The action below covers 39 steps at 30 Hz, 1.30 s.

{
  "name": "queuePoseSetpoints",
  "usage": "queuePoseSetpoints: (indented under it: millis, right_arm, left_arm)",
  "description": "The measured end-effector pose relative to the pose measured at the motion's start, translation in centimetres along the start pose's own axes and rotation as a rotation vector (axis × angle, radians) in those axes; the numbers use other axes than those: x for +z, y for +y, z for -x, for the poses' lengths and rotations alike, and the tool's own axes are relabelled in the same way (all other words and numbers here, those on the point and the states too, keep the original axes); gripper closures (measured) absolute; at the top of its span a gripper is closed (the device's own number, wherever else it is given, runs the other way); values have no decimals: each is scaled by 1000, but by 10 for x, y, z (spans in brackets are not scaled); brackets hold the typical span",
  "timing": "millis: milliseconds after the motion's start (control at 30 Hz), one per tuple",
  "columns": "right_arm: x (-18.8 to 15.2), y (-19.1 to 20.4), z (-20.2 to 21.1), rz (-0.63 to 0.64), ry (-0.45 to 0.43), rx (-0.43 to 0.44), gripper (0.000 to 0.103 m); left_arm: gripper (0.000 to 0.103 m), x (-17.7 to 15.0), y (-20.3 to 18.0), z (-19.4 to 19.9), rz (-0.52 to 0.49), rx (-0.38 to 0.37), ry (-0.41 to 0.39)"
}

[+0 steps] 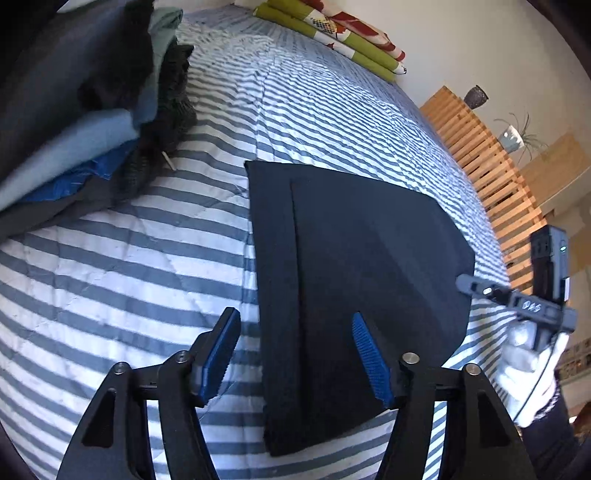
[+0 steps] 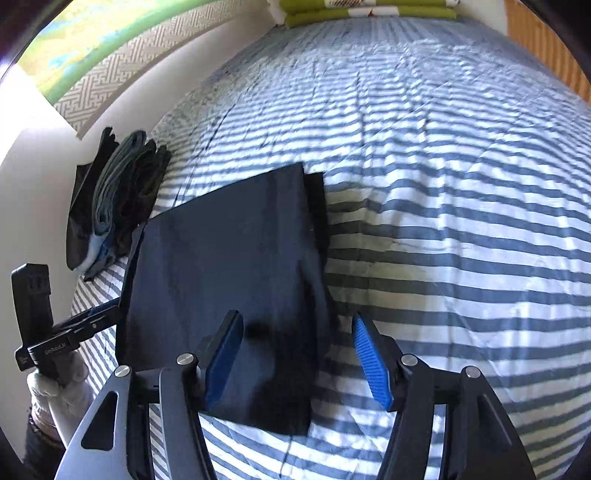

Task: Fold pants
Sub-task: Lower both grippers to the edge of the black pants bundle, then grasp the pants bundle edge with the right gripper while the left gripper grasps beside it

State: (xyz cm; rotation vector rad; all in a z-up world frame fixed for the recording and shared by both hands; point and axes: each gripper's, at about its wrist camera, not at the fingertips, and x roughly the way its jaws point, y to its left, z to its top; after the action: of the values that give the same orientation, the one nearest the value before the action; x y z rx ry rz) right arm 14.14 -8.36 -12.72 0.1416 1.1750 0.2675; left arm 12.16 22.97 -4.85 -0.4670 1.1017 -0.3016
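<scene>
While both grippers hang just above it with their blue pads spread and nothing between them, the dark pants (image 1: 354, 273) lie folded into a flat, compact rectangle on the striped bed cover (image 1: 122, 266). The left gripper (image 1: 295, 358) stands over the bundle's near left edge, the right gripper (image 2: 297, 360) over its near right edge, one at each side, which suits a two-handed fold. Neither touches the cloth as far as I can tell. A narrow under-layer shows along one long side, so the layers are not quite flush. The bundle's long axis runs away from the person up the bed, towards the green and red bedding (image 1: 332, 33) at the far end. A pile of folded clothes (image 1: 92, 122) sits near the wall, probably where this bundle belongs.
</scene>
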Motion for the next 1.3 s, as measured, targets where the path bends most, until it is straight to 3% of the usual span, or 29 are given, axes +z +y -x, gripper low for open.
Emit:
queuePoseSetpoints:
  millis: [100, 267, 367, 467, 567, 633, 700, 767, 900, 1000, 1133, 1300]
  right_arm:
    - [5, -5, -12, -26, 24, -16, 42]
    - [1, -20, -24, -102, 75, 74, 35]
    - [-1, -29, -28, -157, 92, 127, 35]
    - [-8, -32, -9, -196, 43, 103, 35]
    - [-30, -26, 28, -185, -54, 43, 35]
    - [-53, -18, 52, -160, -94, 8, 35]
    - [-73, -12, 60, -169, -88, 43, 35]
    - [-93, -4, 50, -205, -24, 96, 35]
    - [-107, 17, 15, -230, 56, 135, 35]
    - [-104, 20, -7, -294, 70, 147, 35]
    - [-94, 12, -9, -384, 0, 207, 31]
    - [-90, -3, -14, -487, -35, 233, 33]
  left_arm:
    - [35, 6, 4, -6, 32, 13, -4]
    - [35, 13, 14, -26, 111, -69, 43]
    - [35, 14, 6, -30, 66, -47, 40]
    - [35, 16, 1, -18, 29, -2, 19]
    - [35, 23, -15, 7, -92, 73, -42]
    - [35, 37, -27, 21, -145, 76, -71]
    - [33, 54, -34, 23, -164, 52, -82]
    - [33, 75, -38, 12, -159, -28, -37]
    - [33, 113, -38, -24, -175, 38, -11]
    - [29, 129, -22, -52, -91, -47, 92]
    - [29, 134, -1, -72, -23, -47, 122]
    - [29, 125, 7, -79, -44, -61, 129]
